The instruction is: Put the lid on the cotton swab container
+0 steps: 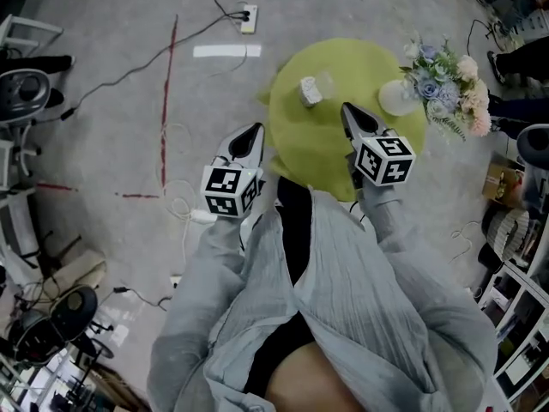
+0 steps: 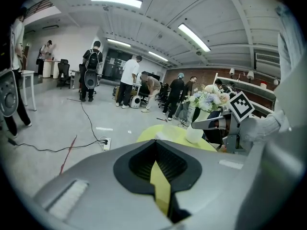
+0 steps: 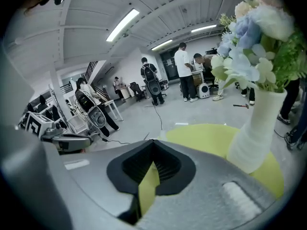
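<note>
Asking: where does the cotton swab container (image 1: 312, 91) sit?

Answering: on the round yellow-green table (image 1: 317, 148), at about 11 o'clock of its top. It is small and pale, and its lid cannot be told apart. A white vase of flowers (image 1: 397, 98) stands at 2 o'clock.

Asking: and the grippers?

Answering: the left gripper (image 1: 256, 130) hovers at the table's 9 o'clock edge, the right gripper (image 1: 347, 108) over the middle, near the container — both with jaws pressed together, pinching nothing.
</note>
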Available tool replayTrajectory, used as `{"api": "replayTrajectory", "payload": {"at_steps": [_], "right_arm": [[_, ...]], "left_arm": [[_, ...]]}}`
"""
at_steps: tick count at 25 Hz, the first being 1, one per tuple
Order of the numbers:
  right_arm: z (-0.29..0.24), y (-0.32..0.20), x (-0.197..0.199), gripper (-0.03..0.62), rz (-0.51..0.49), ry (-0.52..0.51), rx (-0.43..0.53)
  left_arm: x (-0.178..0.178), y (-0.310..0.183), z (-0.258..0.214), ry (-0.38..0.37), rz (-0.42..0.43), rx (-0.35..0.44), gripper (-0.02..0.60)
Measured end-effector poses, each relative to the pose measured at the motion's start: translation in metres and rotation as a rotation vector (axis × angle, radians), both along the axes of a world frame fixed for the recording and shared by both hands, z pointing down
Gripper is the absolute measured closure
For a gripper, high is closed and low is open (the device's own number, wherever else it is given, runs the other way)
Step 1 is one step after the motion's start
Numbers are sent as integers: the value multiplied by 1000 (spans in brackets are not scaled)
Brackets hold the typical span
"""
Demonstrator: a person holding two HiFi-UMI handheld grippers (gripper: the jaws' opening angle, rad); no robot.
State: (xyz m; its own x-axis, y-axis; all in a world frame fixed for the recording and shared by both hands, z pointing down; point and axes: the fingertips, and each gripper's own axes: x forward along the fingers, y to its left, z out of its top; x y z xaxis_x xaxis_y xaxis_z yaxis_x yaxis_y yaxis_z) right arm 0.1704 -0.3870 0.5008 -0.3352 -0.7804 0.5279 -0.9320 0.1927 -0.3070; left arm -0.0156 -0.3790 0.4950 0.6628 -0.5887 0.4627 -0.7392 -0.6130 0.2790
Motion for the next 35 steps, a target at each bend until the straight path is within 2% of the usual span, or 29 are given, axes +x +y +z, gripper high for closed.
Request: {"api": "replayTrajectory", "payload": {"at_steps": [10,15,19,25,35], "right_arm": [[35,-47,24,592,46,66,-33],[56,-58,28,592,26,77,-77],[62,-62,18,592,-9,57,-96],[55,-61,3,592,-54,45,-75],[44,-64,-28,592,-160,85,-23]], "left_arm": [[12,-24,15,-16,-12,-22,565],[12,-23,21,-22,-21,-38,565],[7,-22,22,-30,-32,-41,565],[0,-18,21,-32,-57,-38,565],[-12,-10,22,-43,-95,-41,565]]}}
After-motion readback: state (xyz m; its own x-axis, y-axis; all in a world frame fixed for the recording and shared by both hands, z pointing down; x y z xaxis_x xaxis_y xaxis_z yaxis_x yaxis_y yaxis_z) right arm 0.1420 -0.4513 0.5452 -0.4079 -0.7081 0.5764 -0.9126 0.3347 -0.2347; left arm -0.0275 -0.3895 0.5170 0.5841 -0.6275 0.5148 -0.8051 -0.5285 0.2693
